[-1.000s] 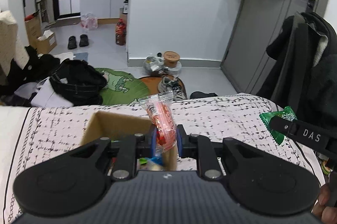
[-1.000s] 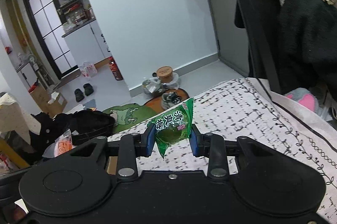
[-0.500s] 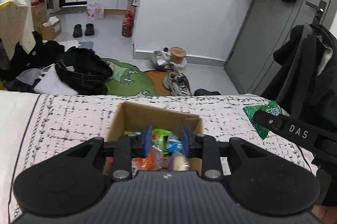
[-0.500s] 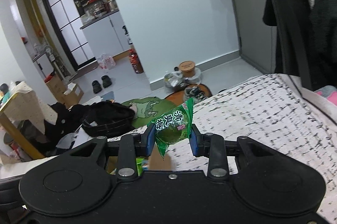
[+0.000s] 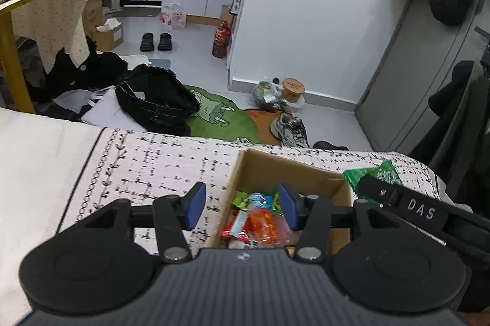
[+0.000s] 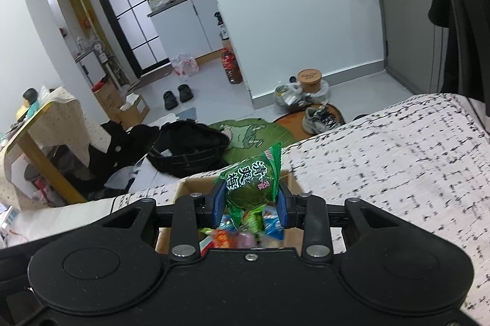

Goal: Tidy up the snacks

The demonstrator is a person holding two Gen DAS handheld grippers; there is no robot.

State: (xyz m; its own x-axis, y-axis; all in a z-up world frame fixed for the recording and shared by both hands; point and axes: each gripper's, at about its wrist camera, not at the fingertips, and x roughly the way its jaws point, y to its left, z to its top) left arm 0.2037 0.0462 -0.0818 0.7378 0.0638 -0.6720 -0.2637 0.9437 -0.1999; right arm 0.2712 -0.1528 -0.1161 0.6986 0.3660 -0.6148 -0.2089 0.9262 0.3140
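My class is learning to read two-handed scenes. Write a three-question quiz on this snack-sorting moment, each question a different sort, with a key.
1. True or false: the left tool is clamped on an orange snack packet.
2. Multiple choice: the right tool holds A) a red bottle, B) a green packet, C) nothing.
3. Fill in: the loose snacks lie inside a cardboard ____ on the patterned bedspread.

Key
1. False: its jaws stand wide open and empty, beside and over the box.
2. B: both pads press the packet, above the box.
3. box
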